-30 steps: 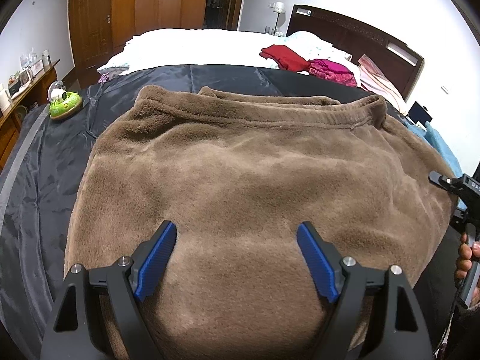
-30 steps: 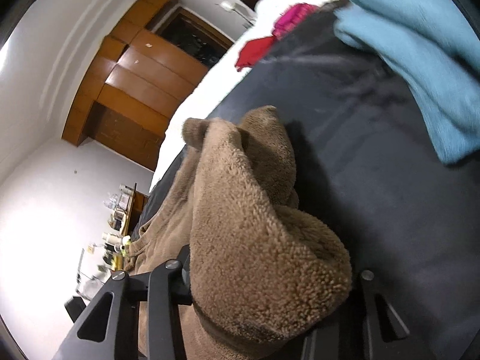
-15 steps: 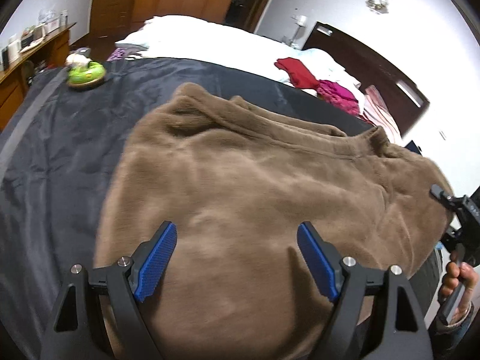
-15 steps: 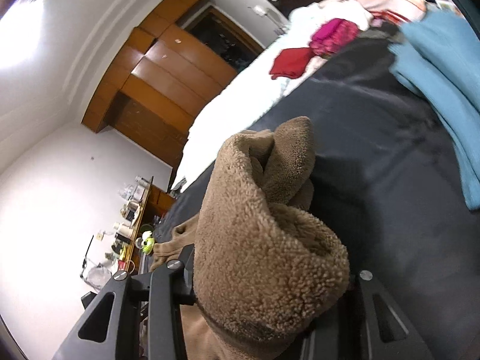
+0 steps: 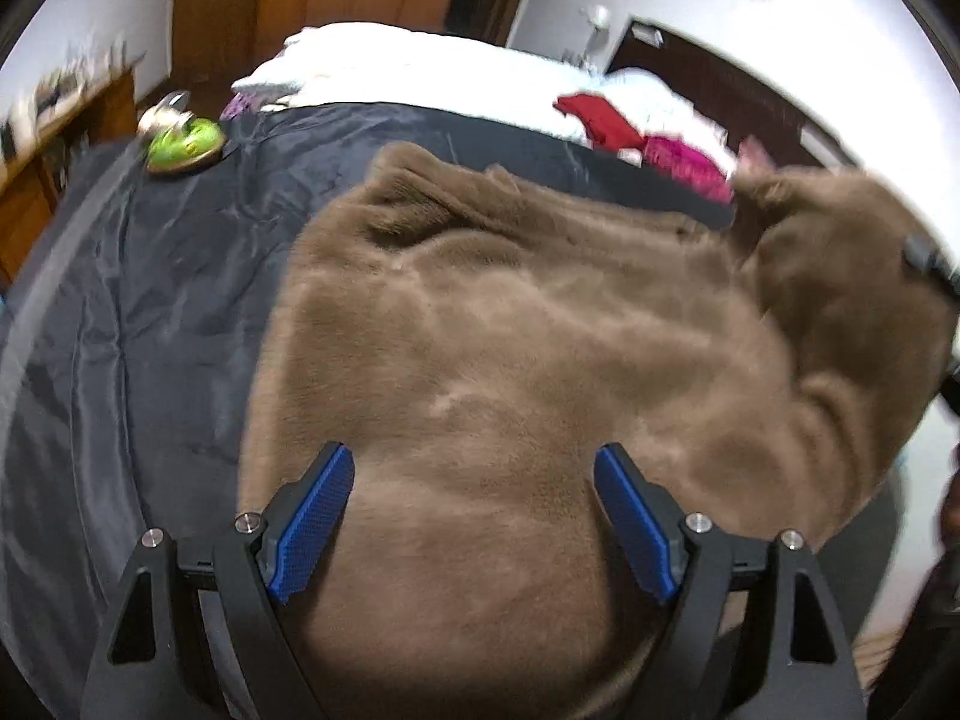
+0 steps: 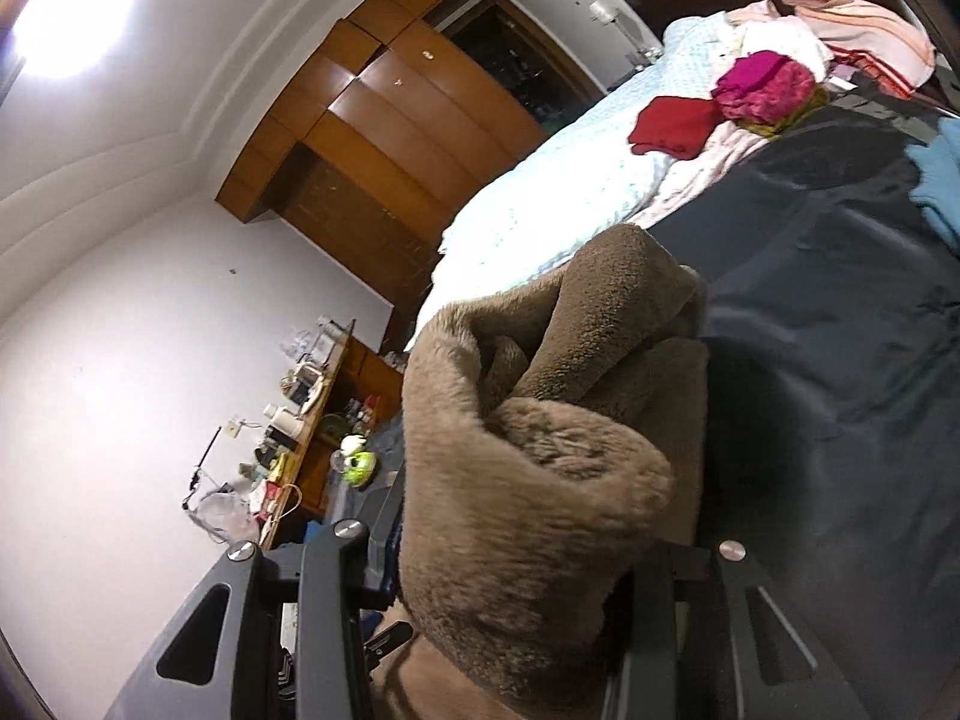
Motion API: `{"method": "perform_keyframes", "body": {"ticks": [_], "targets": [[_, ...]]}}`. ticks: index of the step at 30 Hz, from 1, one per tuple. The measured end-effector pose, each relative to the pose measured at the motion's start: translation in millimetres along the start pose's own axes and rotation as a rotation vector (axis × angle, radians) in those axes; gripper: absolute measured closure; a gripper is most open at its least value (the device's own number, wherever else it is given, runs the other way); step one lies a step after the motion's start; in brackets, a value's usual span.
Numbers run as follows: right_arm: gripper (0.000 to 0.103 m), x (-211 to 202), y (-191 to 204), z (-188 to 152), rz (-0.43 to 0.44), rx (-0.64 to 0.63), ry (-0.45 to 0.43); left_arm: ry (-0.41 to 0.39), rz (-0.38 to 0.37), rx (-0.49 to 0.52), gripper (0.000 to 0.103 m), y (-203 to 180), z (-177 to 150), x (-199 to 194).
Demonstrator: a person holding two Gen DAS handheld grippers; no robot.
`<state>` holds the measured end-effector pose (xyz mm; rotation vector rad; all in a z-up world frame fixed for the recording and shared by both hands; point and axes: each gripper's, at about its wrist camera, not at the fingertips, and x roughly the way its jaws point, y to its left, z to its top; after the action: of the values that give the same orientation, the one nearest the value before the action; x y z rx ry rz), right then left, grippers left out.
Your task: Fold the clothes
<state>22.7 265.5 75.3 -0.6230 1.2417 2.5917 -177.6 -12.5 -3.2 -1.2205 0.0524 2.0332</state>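
Gripping a thick bunched corner of the brown fleece garment [image 5: 510, 372] spread on the bed [image 5: 150, 300], the right tongs [image 6: 516, 588] could lose it mid-fold, since the left tongs [image 5: 474, 516] hover apart, holding nothing.

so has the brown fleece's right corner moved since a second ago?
Yes. The brown fleece corner in the right gripper has lifted off the dark bedcover, rising toward the headboard.
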Motion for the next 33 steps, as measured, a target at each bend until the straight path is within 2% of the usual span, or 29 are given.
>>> {"method": "perform_keyframes", "body": {"ticks": [3, 7, 10, 16, 21, 25, 29, 33], "targets": [[0.065, 16.0, 24.2, 1.8, 0.038, -0.005, 0.016, -0.055, -0.011, -0.079, 0.018, 23.3, 5.1, -19.0], [0.065, 44.4, 62.3, -8.0, 0.056, -0.067, 0.057, -0.09, -0.024, -0.162, 0.018, 50.1, 2.9, -31.2], [0.066, 69.1, 88.1, -30.4, 0.061, -0.131, 0.119, -0.063, -0.049, -0.217, 0.018, 65.0, -1.6, -25.6], [0.067, 93.8, 109.7, -92.0, 0.016, -0.301, 0.193, -0.024, -0.177, -0.284, 0.018, 74.5, -5.1, -15.6], [0.067, 99.1, 100.9, -136.0, -0.033, -0.434, 0.199, -0.009, -0.263, -0.294, 0.018, 72.4, -5.7, -9.2], [0.067, 88.6, 99.0, -150.2, -0.048, -0.501, 0.147, 0.034, -0.303, -0.284, 0.018, 61.2, 1.0, -2.6], [0.067, 80.6, 102.1, -157.0, -0.049, -0.551, 0.111, 0.055, -0.344, -0.254, 0.018, 44.1, 21.9, -8.6], [0.067, 79.9, 103.9, -164.0, -0.059, -0.61, 0.096, 0.095, -0.351, -0.177, 0.018, 19.4, 54.3, -1.9]]}}
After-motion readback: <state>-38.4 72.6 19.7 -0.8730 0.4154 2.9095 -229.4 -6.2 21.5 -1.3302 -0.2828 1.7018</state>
